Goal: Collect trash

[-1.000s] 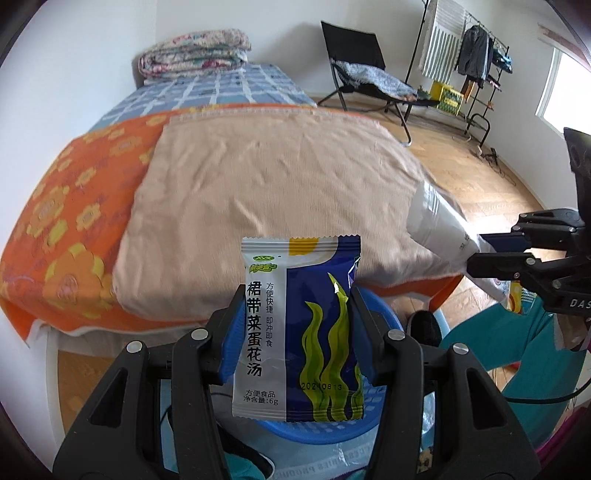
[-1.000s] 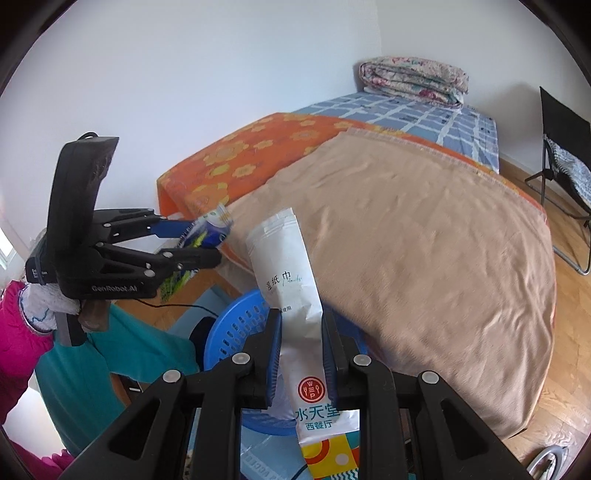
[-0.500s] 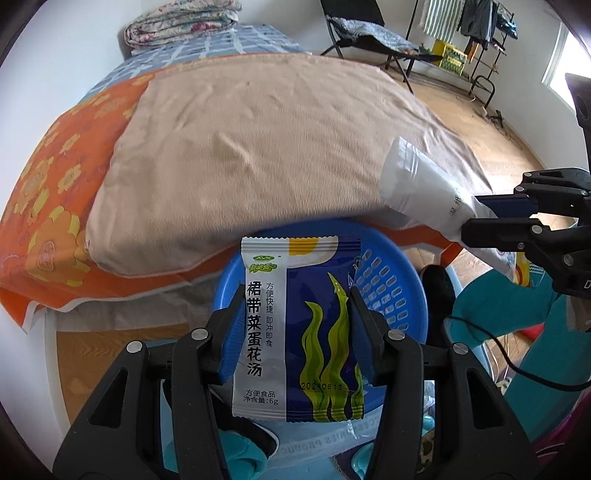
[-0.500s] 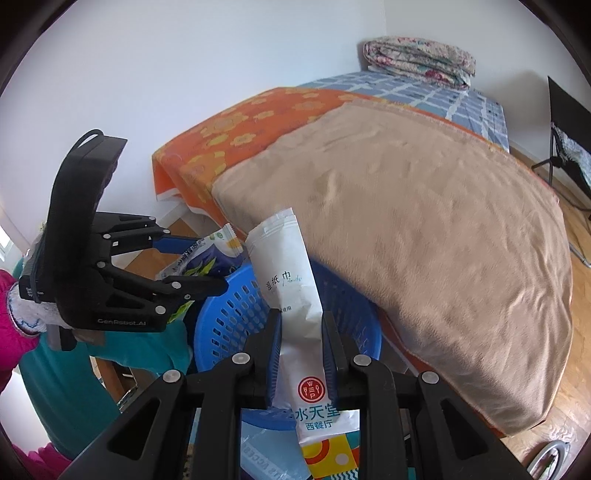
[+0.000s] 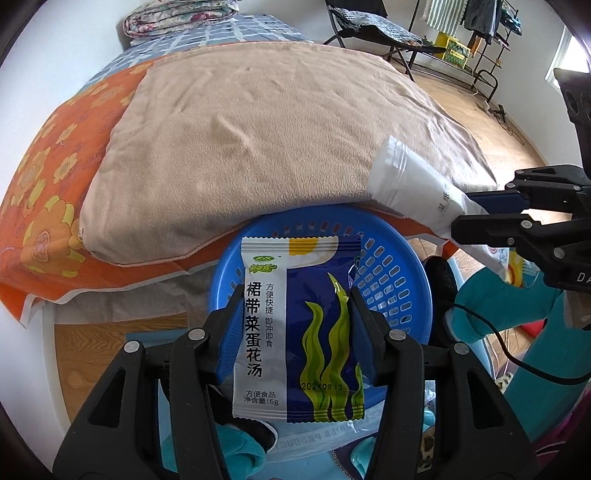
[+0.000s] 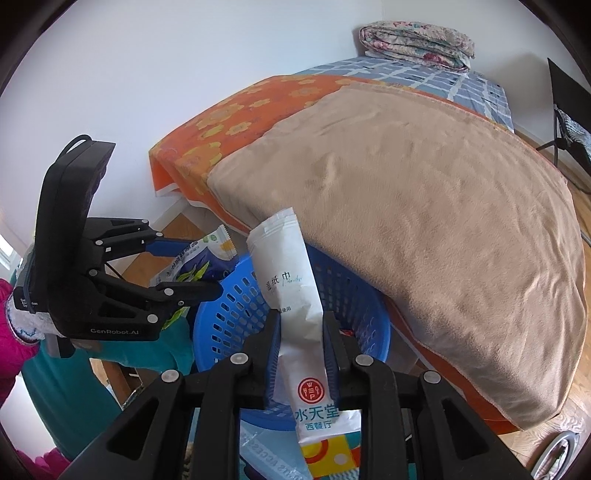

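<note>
The left gripper [image 5: 291,332] is squeezed tight on a blue and white soup packet [image 5: 299,328]. The packet stands up straight between the two blue pads, with its top poking out above them. It has green wavy plants drawn on it.

The right gripper [image 6: 301,332] is squeezed tight on a long white wet-wipe packet [image 6: 291,295]. That packet sticks up between the fingers, and its bottom end, with a red round mark, hangs down under them.

Just behind both packets is a round blue basket [image 5: 399,280] with small holes in its wall. In the left wrist view the soup packet is held in front of the basket's open top. In the right wrist view the white packet is also held above the basket [image 6: 351,295], and the soup packet [image 6: 195,258] in the left gripper [image 6: 207,266] hangs near the basket's left rim.

Next to the basket is a bed with a tan blanket [image 5: 266,125] on an orange flowered sheet [image 5: 48,177]. Far back on the bed lies a folded quilt [image 6: 417,44]. A black folding chair [image 5: 373,33] stands on the wood floor beyond.
</note>
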